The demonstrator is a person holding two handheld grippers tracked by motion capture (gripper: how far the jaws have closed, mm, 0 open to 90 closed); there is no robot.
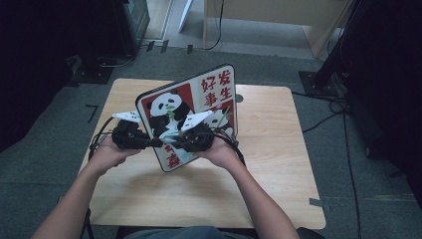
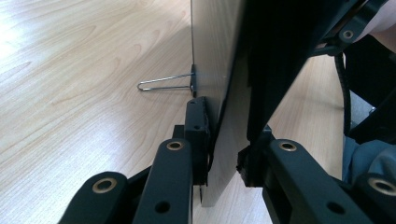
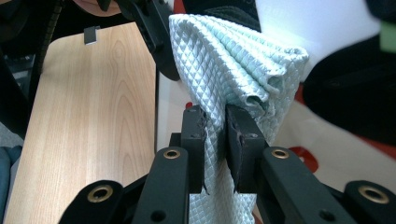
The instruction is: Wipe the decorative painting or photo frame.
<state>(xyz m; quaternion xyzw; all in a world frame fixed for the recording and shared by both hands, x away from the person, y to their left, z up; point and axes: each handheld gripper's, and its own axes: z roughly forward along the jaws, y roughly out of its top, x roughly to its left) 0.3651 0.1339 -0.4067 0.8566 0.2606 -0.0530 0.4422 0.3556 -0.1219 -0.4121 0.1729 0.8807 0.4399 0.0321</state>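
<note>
The left gripper [image 1: 149,142] is clamping the tilted panda-printed board [image 1: 191,112]; the right gripper [image 1: 176,144], jaws pinching a pale green quilted cloth [image 3: 233,70], is wiping it; next, stroke downward.

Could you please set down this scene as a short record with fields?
Surface: wooden table
Board: panda picture board, propped up at a tilt above the table
Stand: wire stand at the board's back
Left hand-held gripper: jaws closed on the board's edge
Right hand-held gripper: jaws closed on a pale green cloth
Cloth: bunched, against the board's printed face
</note>
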